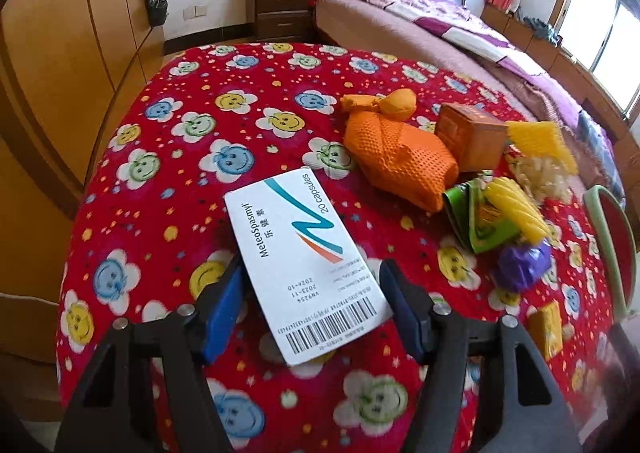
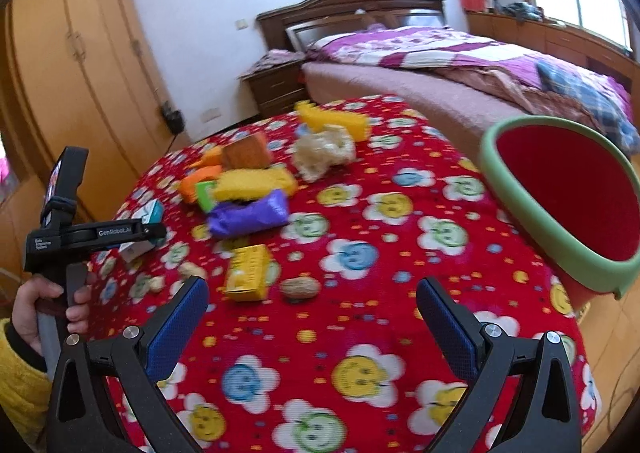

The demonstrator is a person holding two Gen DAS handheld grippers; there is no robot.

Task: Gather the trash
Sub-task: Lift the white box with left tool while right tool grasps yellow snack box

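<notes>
Straddling the white capsule box (image 1: 306, 265), the left gripper (image 1: 312, 285) pinches its sides — the right gripper (image 2: 312, 305) gapes empty.

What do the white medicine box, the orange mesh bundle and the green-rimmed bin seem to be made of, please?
White medicine box: thin printed cardboard, smooth and slightly glossy, with flat faces, crisp edges and a barcode.
Orange mesh bundle: probably foam or plastic netting; open weave, matte, knotted at one end.
Green-rimmed bin: likely moulded plastic; smooth, even rim and uniform red inside.
</notes>
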